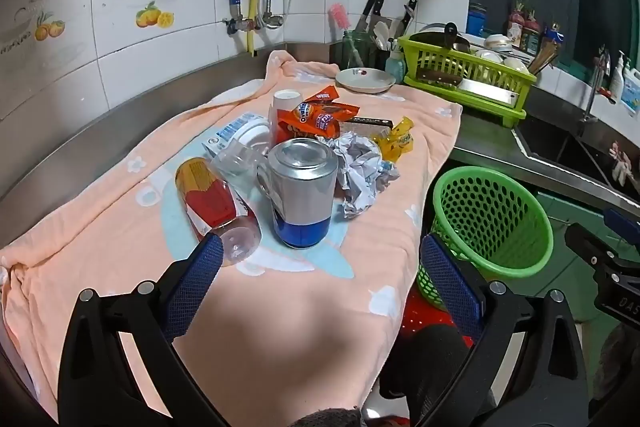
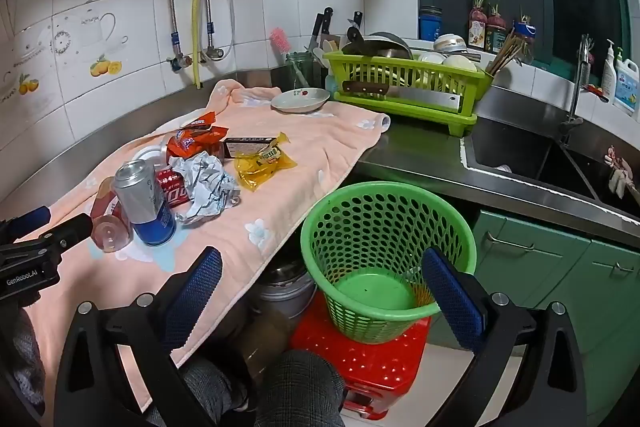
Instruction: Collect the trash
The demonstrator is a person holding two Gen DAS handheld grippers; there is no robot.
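Note:
A pile of trash lies on a peach towel: a silver and blue can standing upright, a red-labelled plastic bottle on its side, crumpled paper, orange snack wrappers and a yellow packet. The green perforated basket stands empty on a red stool beside the counter. My left gripper is open and empty, just short of the can. My right gripper is open and empty, above the basket's near rim.
A white plate sits at the towel's far end. A green dish rack with dishes and a cleaver stands behind it. The sink is to the right. A metal pot sits under the counter.

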